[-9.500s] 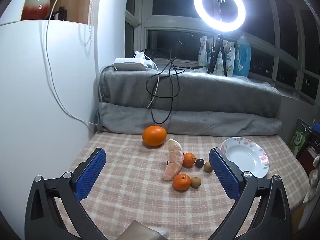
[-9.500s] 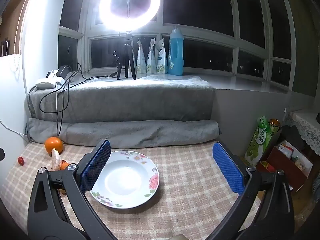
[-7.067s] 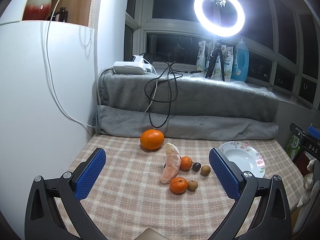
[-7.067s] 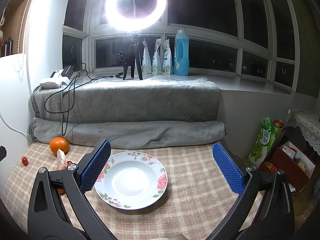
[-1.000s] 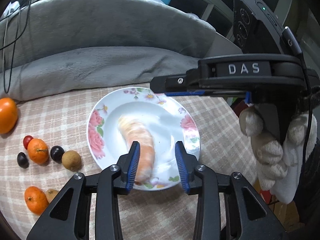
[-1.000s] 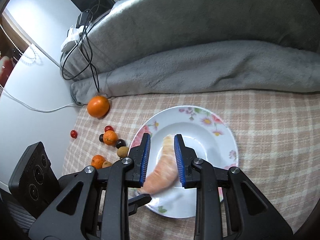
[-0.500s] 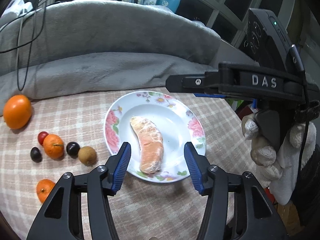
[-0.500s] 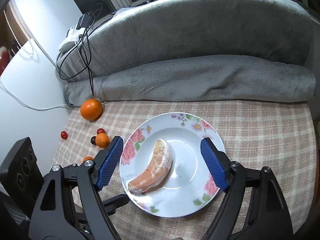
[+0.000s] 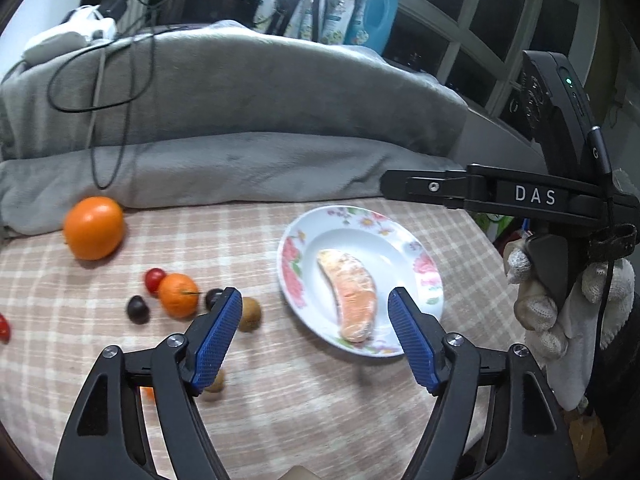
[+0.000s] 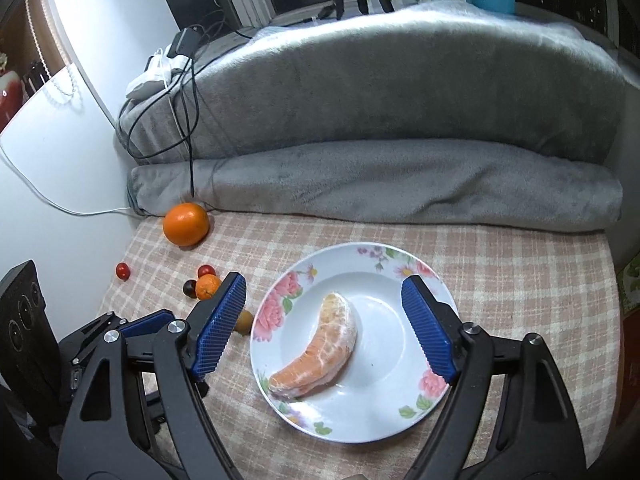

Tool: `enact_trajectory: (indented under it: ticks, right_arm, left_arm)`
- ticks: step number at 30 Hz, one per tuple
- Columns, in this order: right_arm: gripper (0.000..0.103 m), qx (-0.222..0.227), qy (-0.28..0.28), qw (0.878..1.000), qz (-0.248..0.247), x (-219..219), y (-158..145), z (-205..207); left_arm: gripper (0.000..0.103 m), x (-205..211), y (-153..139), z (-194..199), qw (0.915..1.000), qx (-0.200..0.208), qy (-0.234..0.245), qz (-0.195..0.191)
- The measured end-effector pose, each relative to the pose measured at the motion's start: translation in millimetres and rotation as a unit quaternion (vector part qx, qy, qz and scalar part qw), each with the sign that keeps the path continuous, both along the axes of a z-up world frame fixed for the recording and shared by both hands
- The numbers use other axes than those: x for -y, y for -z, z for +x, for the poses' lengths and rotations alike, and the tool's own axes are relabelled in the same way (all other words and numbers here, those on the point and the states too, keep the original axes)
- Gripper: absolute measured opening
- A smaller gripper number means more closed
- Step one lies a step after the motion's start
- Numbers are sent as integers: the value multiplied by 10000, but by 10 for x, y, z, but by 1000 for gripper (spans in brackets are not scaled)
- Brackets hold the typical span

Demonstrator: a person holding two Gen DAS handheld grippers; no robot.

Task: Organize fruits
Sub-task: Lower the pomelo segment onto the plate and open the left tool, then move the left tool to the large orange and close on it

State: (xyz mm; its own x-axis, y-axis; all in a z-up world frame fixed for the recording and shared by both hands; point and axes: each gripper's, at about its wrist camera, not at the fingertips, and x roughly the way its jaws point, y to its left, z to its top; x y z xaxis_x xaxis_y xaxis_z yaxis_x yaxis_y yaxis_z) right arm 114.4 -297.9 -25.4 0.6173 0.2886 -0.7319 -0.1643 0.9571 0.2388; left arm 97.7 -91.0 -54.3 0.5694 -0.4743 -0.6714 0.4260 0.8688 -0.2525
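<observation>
A peeled pomelo segment (image 9: pixel 352 292) (image 10: pixel 320 354) lies in the white flowered plate (image 9: pixel 404 240) (image 10: pixel 400 276) on the checked tablecloth. My left gripper (image 9: pixel 316 340) is open and empty, above the cloth left of the plate. My right gripper (image 10: pixel 324 328) is open and empty above the plate, straddling the segment. A large orange (image 9: pixel 93 227) (image 10: pixel 186 224), a small mandarin (image 9: pixel 178 295) (image 10: pixel 207 286), a brown kiwi-like fruit (image 9: pixel 250 314), dark plums (image 9: pixel 138 309) and red cherry tomatoes (image 9: pixel 154 279) (image 10: pixel 123 271) lie left of the plate.
Grey rolled blankets (image 10: pixel 380 184) line the back of the table, with black cables (image 9: pixel 100 92) over them. A white cabinet (image 10: pixel 52 152) stands at the left. Bottles (image 9: pixel 374 12) stand on the windowsill. The right gripper's body and gloved hand (image 9: pixel 560 280) are at the right.
Both grippers opened and let go of the pomelo segment, which now lies in the plate. Both have drawn back and up, and the left view has swung left.
</observation>
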Motion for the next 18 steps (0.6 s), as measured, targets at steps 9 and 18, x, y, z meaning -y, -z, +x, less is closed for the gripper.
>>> enact_trajectory:
  ticks: [9, 18]
  right_arm:
    - [83, 81, -209, 9997, -30, -293, -7, 89]
    - [83, -85, -488, 9987, 149, -604, 64, 269]
  left_arm:
    - [76, -417, -11, 32, 9991, 46, -418, 7]
    - [76, -924, 55, 110, 9964, 22, -848, -17]
